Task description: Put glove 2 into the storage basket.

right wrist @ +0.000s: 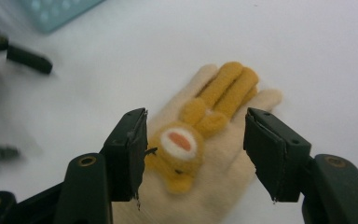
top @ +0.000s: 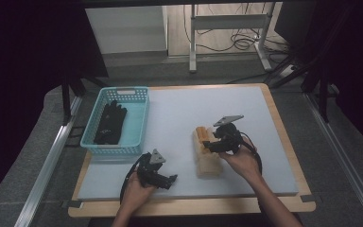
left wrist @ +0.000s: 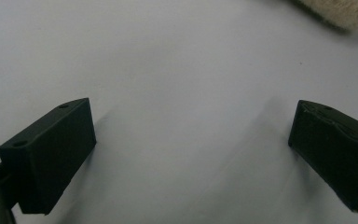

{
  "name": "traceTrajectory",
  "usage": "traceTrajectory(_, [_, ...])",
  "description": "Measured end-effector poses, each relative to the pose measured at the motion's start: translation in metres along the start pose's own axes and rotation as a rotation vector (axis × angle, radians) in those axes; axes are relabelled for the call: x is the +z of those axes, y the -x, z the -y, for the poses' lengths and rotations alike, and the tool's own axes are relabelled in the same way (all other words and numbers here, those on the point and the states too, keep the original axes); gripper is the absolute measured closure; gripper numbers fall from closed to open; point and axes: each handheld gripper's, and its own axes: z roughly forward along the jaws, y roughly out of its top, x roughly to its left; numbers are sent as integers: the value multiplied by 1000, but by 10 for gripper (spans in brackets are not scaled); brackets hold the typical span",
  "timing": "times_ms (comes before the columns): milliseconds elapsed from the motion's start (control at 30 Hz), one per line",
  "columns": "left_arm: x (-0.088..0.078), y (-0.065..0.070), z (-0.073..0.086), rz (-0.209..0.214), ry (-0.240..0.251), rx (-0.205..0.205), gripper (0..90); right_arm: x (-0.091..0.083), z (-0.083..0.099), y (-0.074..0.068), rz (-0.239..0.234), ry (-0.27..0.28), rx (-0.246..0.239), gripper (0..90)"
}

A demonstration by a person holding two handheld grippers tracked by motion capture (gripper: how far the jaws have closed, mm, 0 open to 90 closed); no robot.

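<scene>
Our right gripper (right wrist: pixel 195 154) stands with jaws apart around the orange bear on the cream glove (right wrist: pixel 205 154), pads clear of it, poised to grip. The glove lies right of centre on the white table (top: pixel 179 118). Lower left, our left gripper (left wrist: pixel 191 154) rests open and idle. Upper left, a basket (top: pixel 137 120) holds a black glove (top: pixel 109 123), likely the destination
</scene>
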Motion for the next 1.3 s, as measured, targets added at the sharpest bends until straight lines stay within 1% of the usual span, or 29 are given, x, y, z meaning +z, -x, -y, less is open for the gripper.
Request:
traceTrajectory(33, [0, 0, 0, 0, 0, 0, 10, 0, -1, 0, -3, -10, -33, 392])
traceTrajectory(100, [0, 0, 0, 0, 0, 0, 10, 6, 0, 0, -51, -38, -86, 387])
traceTrajectory(167, [0, 0, 0, 0, 0, 0, 10, 16, 4, -2, -90, -55, -125, 386])
traceTrajectory(200, [0, 0, 0, -1, 0, 0, 10, 22, 6, -3, -97, -73, -146, 393])
traceTrajectory(233, [0, 0, 0, 0, 0, -2, 10, 27, 8, -4, -86, -93, -169, 418])
traceTrajectory(267, [0, 0, 0, 0, 0, -2, 11, 31, 9, -6, -84, -110, -185, 495])
traceTrajectory(300, [0, 0, 0, 0, 0, -2, 10, 33, 10, -7, -76, -109, -184, 529])
traceTrajectory(367, [0, 0, 0, 0, 0, -1, 10, 31, 9, -10, -57, -100, -129, 565])
traceTrajectory(433, [0, 0, 0, 0, 0, 0, 10, 25, 7, -17, -32, -97, -95, 573])
traceTrajectory(467, [0, 0, 0, 0, 3, -3, 10, 22, 6, -20, -24, -96, -72, 573])
traceTrajectory(500, [0, 0, 0, 0, 3, -3, 10, 20, 5, -23, -26, -94, -57, 571])
traceTrajectory(533, [0, 0, 0, 0, 3, -3, 10, 20, 6, -24, -19, -95, -46, 562])
traceTrajectory(600, [0, 0, 0, -1, 3, -2, 10, 27, 7, -24, -1, -120, -61, 505])
traceTrajectory(633, [0, 0, 0, 0, 3, -4, 10, 29, 9, -22, -8, -118, -61, 459])
traceTrajectory(667, [0, 0, 0, -2, 3, -3, 11, 27, 10, -20, -19, -107, -49, 407])
traceTrajectory(733, [0, 0, 0, -1, 3, -3, 11, 15, 14, -13, -32, -61, -39, 367])
traceTrajectory(800, [0, 0, 0, -1, 5, -6, 11, -2, 22, -5, -26, -29, -24, 365])
traceTrajectory(833, [0, 0, 0, -1, 5, -4, 11, -9, 29, -1, -18, -23, -20, 380])
traceTrajectory(867, [0, 0, 0, -1, 3, -2, 12, -15, 37, 4, -6, -23, -18, 421])
traceTrajectory(900, [0, 0, 0, 1, 3, -3, 12, -19, 46, 9, -2, -28, -11, 526])
traceTrajectory(967, [-1, -1, 0, 9, 8, -14, 15, -19, 65, 15, -20, -54, 1, 731])
traceTrajectory(1000, [-2, -2, 1, 12, 9, -17, 15, -16, 73, 15, -33, -59, 1, 805])
traceTrajectory(1033, [-3, -4, 2, 12, 11, -26, 14, -13, 79, 14, -45, -62, -3, 844])
traceTrajectory(1133, [-8, -8, 6, 3, 13, -62, 9, 0, 86, 3, -81, -38, -28, 874])
traceTrajectory(1167, [-10, -10, 7, 1, 15, -71, 9, 4, 86, -2, -84, -34, -39, 878])
traceTrajectory(1200, [-12, -12, 9, 0, 17, -78, 9, 8, 85, -7, -75, -35, -58, 878])
traceTrajectory(1233, [-14, -14, 11, 0, 16, -81, 9, 12, 83, -12, -80, -32, -69, 878])
traceTrajectory(1300, [-16, -16, 14, -2, 14, -85, 8, 18, 78, -19, -109, -28, -74, 877])
